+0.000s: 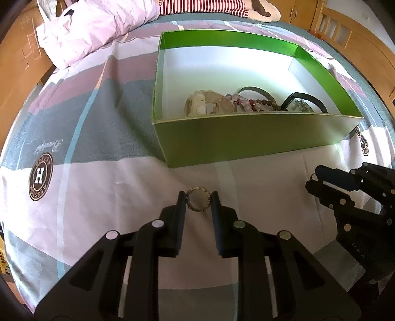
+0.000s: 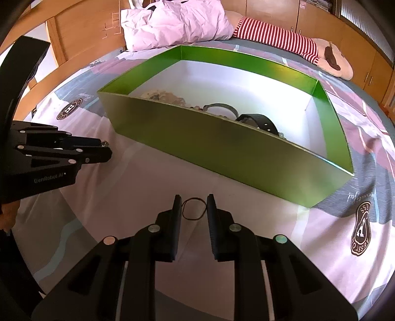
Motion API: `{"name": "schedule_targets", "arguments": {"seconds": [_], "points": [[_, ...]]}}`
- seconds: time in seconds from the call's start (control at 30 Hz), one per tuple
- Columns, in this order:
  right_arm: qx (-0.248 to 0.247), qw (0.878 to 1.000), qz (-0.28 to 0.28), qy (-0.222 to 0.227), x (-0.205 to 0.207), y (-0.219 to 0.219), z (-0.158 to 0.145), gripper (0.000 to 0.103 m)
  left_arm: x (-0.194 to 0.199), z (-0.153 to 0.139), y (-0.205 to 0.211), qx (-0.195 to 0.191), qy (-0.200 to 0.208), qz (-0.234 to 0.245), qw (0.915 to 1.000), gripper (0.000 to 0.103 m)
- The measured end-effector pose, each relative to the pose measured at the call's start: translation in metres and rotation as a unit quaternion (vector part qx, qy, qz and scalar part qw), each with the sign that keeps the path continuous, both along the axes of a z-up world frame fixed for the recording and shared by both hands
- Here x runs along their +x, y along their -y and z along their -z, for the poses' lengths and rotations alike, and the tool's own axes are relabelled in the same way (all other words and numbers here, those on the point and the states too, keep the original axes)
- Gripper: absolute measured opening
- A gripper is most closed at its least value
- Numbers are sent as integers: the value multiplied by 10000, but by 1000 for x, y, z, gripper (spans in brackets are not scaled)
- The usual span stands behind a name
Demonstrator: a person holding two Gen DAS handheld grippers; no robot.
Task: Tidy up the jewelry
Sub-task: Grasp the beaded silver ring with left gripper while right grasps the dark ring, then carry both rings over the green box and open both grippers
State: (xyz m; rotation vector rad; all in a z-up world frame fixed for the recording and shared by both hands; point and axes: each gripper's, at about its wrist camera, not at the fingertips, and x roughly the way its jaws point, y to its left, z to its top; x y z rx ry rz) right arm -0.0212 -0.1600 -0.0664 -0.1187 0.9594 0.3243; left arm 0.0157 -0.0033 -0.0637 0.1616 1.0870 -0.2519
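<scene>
Bedroom, patchwork bedspread [image 1: 103, 187] as work surface. Left gripper [image 1: 198, 201]: fingers bracket round engraved metal ring [image 1: 198, 202], contact apparent, firm grip uncertain. Right gripper [image 2: 193, 208]: part-open, thin dark elastic loop [image 2: 194, 208] between fingertips on cloth, ungripped. Green open cardboard box [image 1: 246, 138] straight ahead of both, near wall intervening; beaded bracelets [image 1: 237, 102], black strap [image 2: 259, 122] inside.

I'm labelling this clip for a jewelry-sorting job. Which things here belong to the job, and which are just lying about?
Part of the job:
- ring between the left gripper fingers
- thin dark loop between the right gripper fingers
- green box
- bead bracelets and black band inside it

Just lying about:
- pink pillow
- striped plush toy
- patterned bedsheet
</scene>
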Motion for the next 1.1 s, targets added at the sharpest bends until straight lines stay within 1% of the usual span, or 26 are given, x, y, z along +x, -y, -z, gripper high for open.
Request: {"name": "schedule_targets", "arguments": {"seconds": [0.13,0.27,0.4,0.6,0.77,0.83,1.0,1.1], "points": [[-162,9999,-39,-41,1,-6,3,21,-4,-1,7,35,50,118,9999,20],[-143,9999,-53,9,0,-9,1,21,-6,-2,11,92,114,169,9997,20],[-77,9999,38,72,0,-5,-2,21,-9,-8,13,71,277,181,9994,20],[166,9993,130,307,0,3,-18,21,-12,-21,10,-83,563,141,9983,20],[392,9972,123,627,-5,10,-39,21,-10,-31,4,-228,679,8,9974,20],[538,9951,151,817,-6,15,-53,21,-8,-41,0,-326,787,-88,9963,20],[883,9889,379,1132,9,36,-85,21,17,-82,-12,-714,1093,-301,9910,20],[929,9854,612,1286,24,45,-96,21,34,-99,-10,-668,1342,-356,9881,20]]}}
